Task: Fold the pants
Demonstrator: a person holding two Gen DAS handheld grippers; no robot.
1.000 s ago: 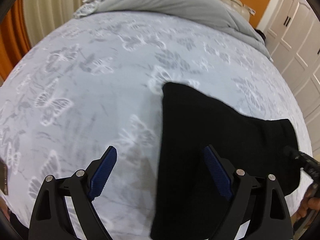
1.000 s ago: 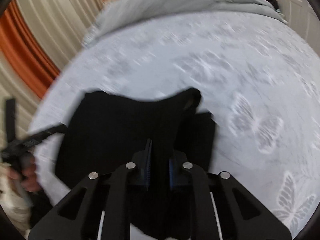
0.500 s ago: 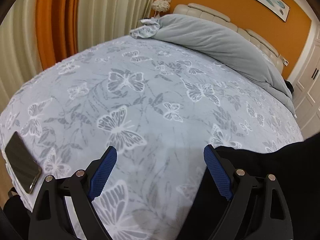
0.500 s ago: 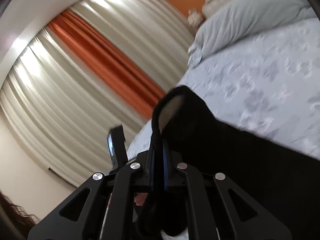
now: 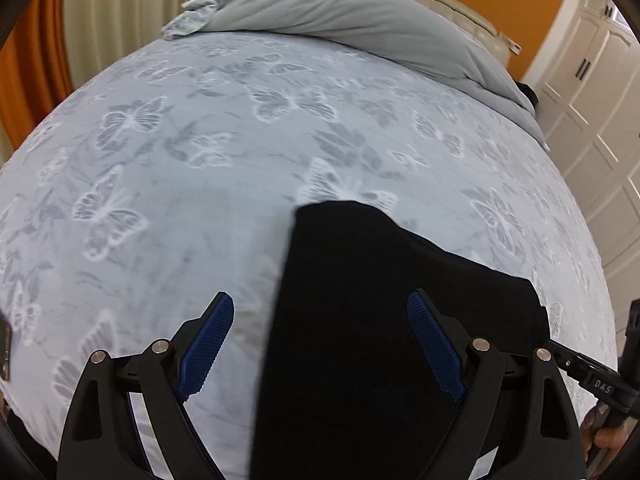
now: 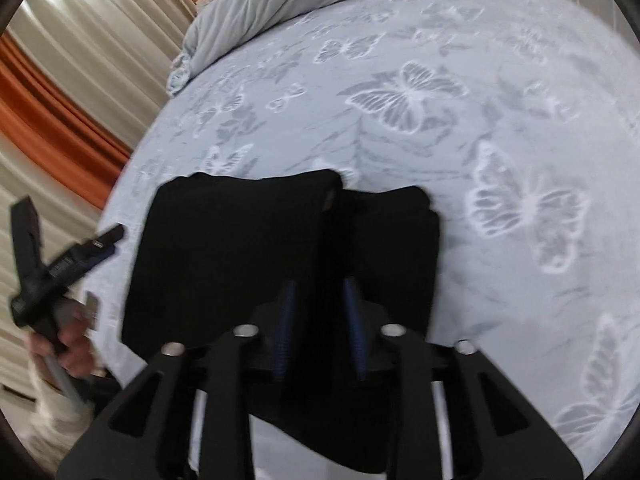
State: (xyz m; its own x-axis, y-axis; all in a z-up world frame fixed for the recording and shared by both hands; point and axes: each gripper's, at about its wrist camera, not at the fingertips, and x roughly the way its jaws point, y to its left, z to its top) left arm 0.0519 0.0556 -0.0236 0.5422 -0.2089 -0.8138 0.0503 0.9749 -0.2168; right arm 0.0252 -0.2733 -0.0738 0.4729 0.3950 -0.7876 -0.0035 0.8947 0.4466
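The black pants [image 5: 376, 320] lie folded in a thick block near the bed's front edge; they also show in the right wrist view [image 6: 248, 248]. My left gripper [image 5: 320, 344] is open and empty, hovering over the pants' left edge. My right gripper [image 6: 320, 300] sits over the pants with its blue pads [image 6: 286, 328] a narrow gap apart; black fabric lies between and under them, and the blur hides whether they still pinch it. The left gripper shows at the left of the right wrist view [image 6: 60, 264].
The bed sheet [image 5: 200, 160] is light blue with a butterfly print. A grey duvet [image 5: 360, 12] is bunched at the headboard. A phone edge [image 5: 4, 344] lies at the far left. Curtains [image 6: 60, 60] stand left, white wardrobe doors [image 5: 592, 80] right.
The right gripper swung down from a raised position and laid the pants back on the bed; its pads have parted slightly. The left gripper tipped back down over the pants, still open.
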